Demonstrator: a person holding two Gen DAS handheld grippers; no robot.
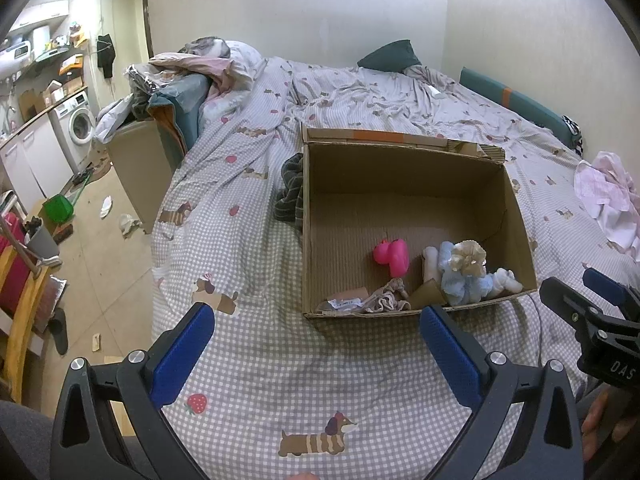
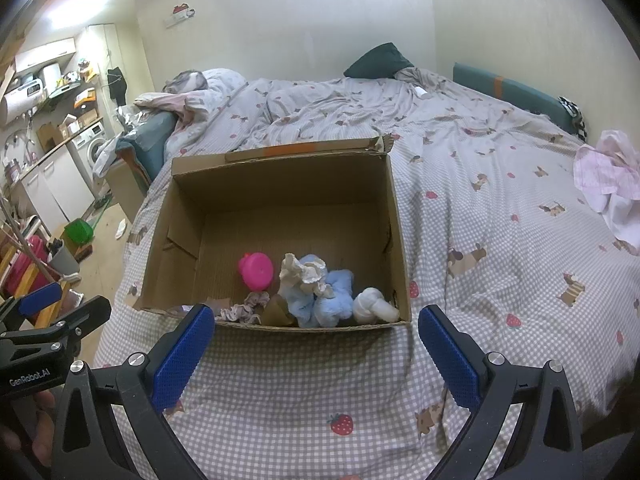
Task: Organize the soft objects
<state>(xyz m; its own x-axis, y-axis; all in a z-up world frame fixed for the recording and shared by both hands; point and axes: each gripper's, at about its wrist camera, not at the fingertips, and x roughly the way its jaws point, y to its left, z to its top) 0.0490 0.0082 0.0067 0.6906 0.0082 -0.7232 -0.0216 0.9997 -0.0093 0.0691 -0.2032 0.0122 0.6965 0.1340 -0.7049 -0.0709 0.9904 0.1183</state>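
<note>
An open cardboard box (image 1: 404, 180) (image 2: 280, 184) sits on the checked bedspread. Inside lie a pink toy (image 1: 393, 257) (image 2: 256, 266), a light blue plush (image 1: 464, 280) (image 2: 324, 296) with a beige ruffled piece on top, a white rolled cloth (image 2: 374, 305) and a small frilly cloth (image 1: 386, 298) (image 2: 244, 308). A dark striped cloth (image 1: 290, 192) lies against the box's left wall. My left gripper (image 1: 316, 344) is open and empty, hovering before the box's near edge. My right gripper (image 2: 312, 344) is open and empty, just before the same edge.
A pink and white garment (image 1: 612, 200) (image 2: 608, 184) lies at the bed's right side. A dark green pillow (image 1: 390, 56) (image 2: 378, 60) lies at the far end. Piled bedding (image 1: 192, 76) sits far left. The floor and kitchen cabinets (image 1: 36, 152) are left of the bed.
</note>
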